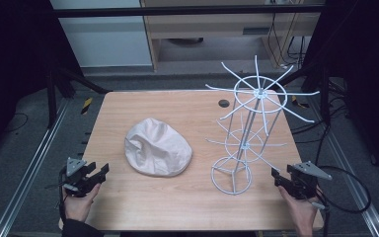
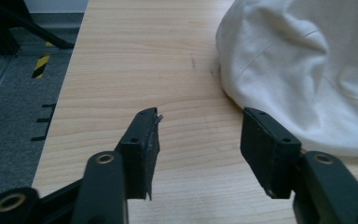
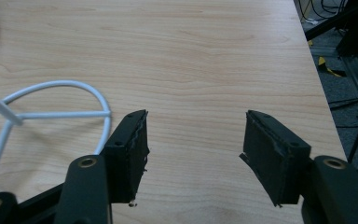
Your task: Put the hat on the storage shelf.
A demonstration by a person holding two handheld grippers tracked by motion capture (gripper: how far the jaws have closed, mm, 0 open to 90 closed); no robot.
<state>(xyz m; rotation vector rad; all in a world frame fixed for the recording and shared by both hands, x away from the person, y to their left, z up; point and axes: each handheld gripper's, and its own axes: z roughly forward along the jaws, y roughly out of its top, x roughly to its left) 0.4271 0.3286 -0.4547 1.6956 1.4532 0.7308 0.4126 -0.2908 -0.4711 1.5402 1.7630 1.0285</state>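
A cream flat cap lies crumpled on the wooden table, left of centre. A white wire rack with spoke arms stands upright on the right half. My left gripper is held at the table's front left corner, open and empty, with the cap just ahead and to the right of its jaws. At the front right edge my right gripper is open and empty too, and the rack's base ring sits left of its jaws.
A dark round hole sits in the tabletop near the far edge. Metal rails run along the floor on both sides. A wooden cabinet stands beyond the table, with cables at the far right.
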